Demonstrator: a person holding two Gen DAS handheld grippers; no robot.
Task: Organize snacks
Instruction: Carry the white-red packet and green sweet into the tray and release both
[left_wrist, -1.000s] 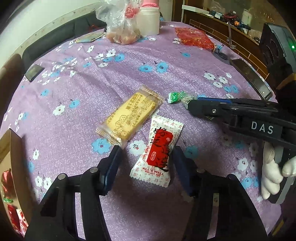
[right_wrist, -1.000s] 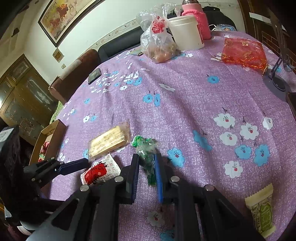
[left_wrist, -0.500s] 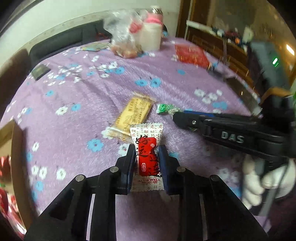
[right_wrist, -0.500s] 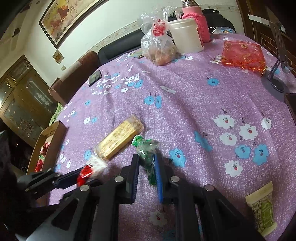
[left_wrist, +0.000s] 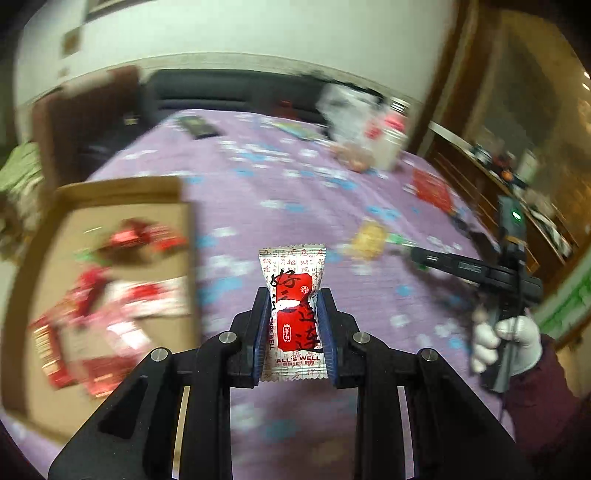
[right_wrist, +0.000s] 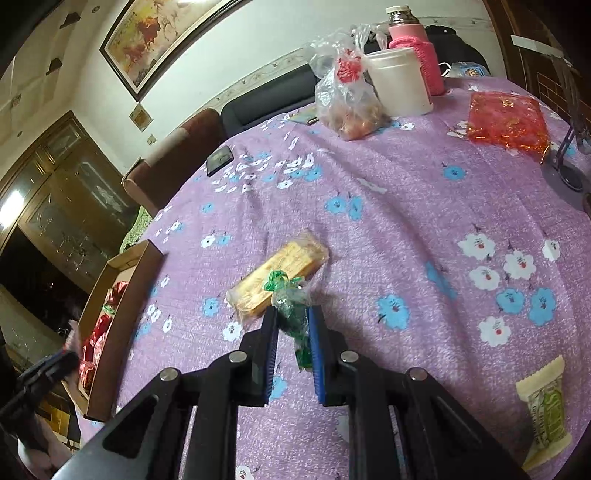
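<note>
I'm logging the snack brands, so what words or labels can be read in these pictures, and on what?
"ALL'S WELL": on the red and white snack packet clamped in the left gripper.
Chinese characters on that same packet: visible, but I cannot read them reliably.
Print on the yellow biscuit pack: too blurred.
Print on the cream and green packet: too small.
Lettering on the right gripper: blurred.

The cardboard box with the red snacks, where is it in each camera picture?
Left wrist view: the cardboard box fills the left side, blurred.
Right wrist view: it sits at the lower left table edge.
Shared landmark: the yellow biscuit packet.
</note>
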